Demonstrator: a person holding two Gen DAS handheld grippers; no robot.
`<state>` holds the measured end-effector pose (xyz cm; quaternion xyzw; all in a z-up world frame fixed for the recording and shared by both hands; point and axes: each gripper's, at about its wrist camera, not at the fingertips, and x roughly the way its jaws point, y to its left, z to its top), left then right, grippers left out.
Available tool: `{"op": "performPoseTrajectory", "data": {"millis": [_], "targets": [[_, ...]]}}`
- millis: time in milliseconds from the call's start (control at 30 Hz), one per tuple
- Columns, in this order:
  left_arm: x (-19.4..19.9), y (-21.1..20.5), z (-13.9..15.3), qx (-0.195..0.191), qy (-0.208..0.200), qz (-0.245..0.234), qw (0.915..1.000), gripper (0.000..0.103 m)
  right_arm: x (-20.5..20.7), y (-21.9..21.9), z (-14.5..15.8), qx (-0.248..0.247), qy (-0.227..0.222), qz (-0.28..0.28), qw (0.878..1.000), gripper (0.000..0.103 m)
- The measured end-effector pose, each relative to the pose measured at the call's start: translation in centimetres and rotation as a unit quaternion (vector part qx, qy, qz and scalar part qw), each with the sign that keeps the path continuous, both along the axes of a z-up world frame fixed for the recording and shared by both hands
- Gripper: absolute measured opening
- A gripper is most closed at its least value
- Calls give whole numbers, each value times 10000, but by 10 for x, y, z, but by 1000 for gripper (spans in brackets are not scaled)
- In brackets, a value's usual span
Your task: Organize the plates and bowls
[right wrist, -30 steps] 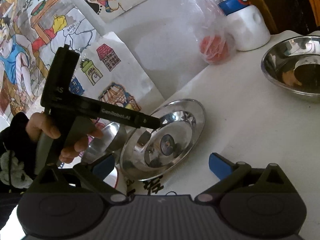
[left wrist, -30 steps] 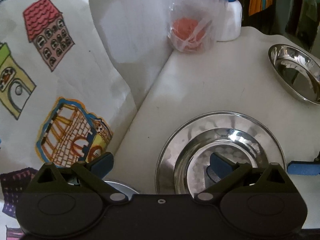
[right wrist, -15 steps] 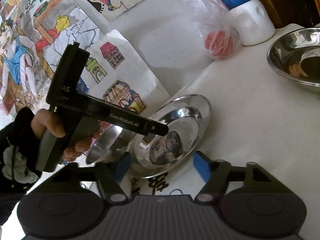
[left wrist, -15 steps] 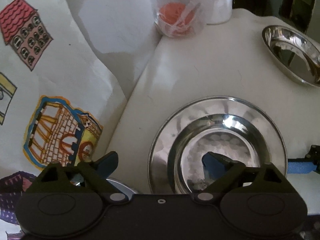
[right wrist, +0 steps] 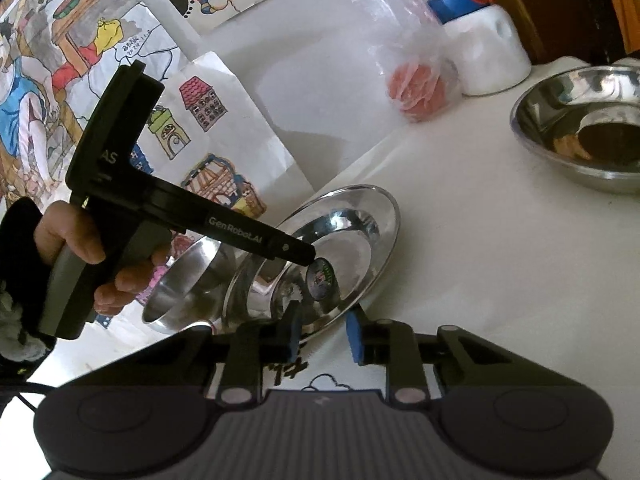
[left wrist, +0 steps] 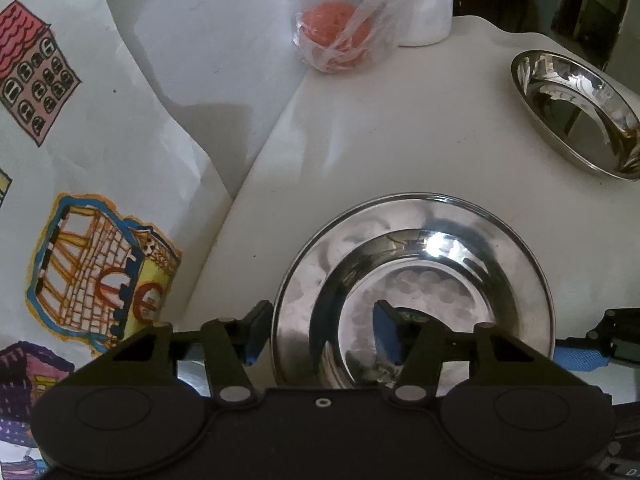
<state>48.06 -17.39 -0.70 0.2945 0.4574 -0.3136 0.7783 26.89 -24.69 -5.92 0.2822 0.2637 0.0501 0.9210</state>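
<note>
Since the earlier frames both grippers have narrowed their jaws and closed in on the plate (left wrist: 412, 280); the right one has narrowed far more.

The plate's left rim now sits between the left gripper (left wrist: 320, 334) pads: left pad just outside the rim, right pad over the well. Jaws about half open, pads not visibly touching the steel, so no grip yet.

The right gripper (right wrist: 323, 334) straddles the near rim, jaws down to a narrow gap; I can't tell whether it pinches yet. The plate looks tilted in the right wrist view.

Left of the right jaws, a small bowl (right wrist: 188, 280) lies just beside the plate, possibly touching. A large bowl (left wrist: 576, 116) sits well apart, ahead and right. Open table (left wrist: 400, 140) lies ahead of the plate; the paper sheet (left wrist: 100, 160) and wall close off the left. The bagged fruit (left wrist: 340, 36) and bottle (right wrist: 476, 40) are far ahead.
</note>
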Motion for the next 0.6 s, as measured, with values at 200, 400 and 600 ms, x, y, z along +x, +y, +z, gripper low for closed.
{"op": "performPoseTrajectory", "data": {"millis": [200,400,600], "targets": [[-4,-1,1,-59,56,33,10000,52,-7,0,4,-81,45,-149,9998,25],[-9,-5,5,-62,38,199,9998,33,-17,-8,6,-21,110,-332,9994,23],[-21,-8,8,-178,129,261,9994,30,-32,-20,6,63,166,-504,9986,21]]}}
